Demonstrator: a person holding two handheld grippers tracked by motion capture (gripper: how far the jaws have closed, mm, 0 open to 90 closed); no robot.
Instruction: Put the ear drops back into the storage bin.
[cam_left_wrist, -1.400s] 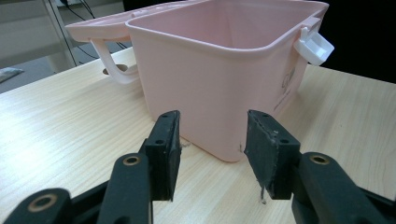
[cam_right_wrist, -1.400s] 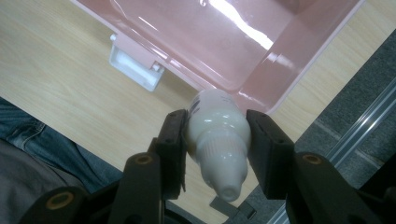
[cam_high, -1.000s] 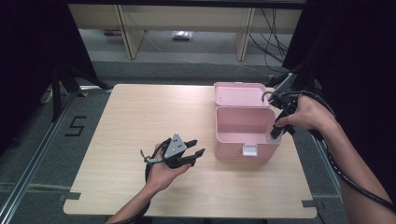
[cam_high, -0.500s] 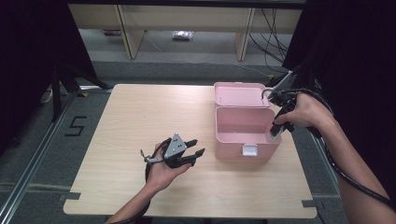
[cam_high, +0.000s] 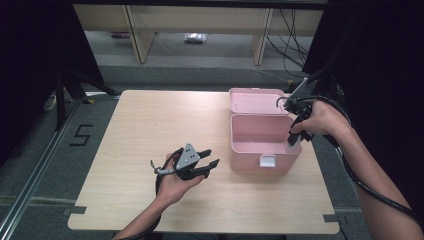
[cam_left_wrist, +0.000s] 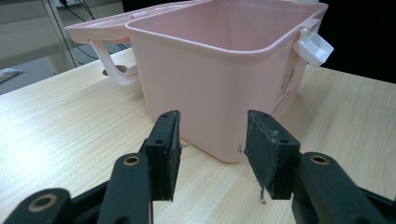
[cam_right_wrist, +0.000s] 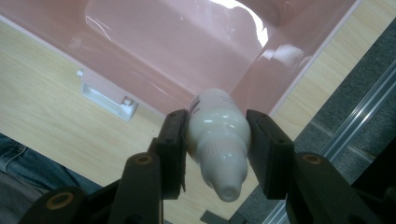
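One white bottle (cam_right_wrist: 218, 135) sits clamped in the right claw (cam_right_wrist: 217, 140) over the seemingly empty pink box (cam_high: 260, 131); left claw (cam_left_wrist: 212, 144) gapes.

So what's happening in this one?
A person works at a wooden table with a gripper in each hand. The right gripper is shut on a small white bottle, held over the near right corner of an open pink box. The left gripper rests open beside the box, holding nothing.

Light wooden table (cam_high: 150, 120) on grey floor (cam_high: 30, 150); pale shelving unit (cam_high: 200, 20) behind; black curtains (cam_high: 30, 50) at both sides.
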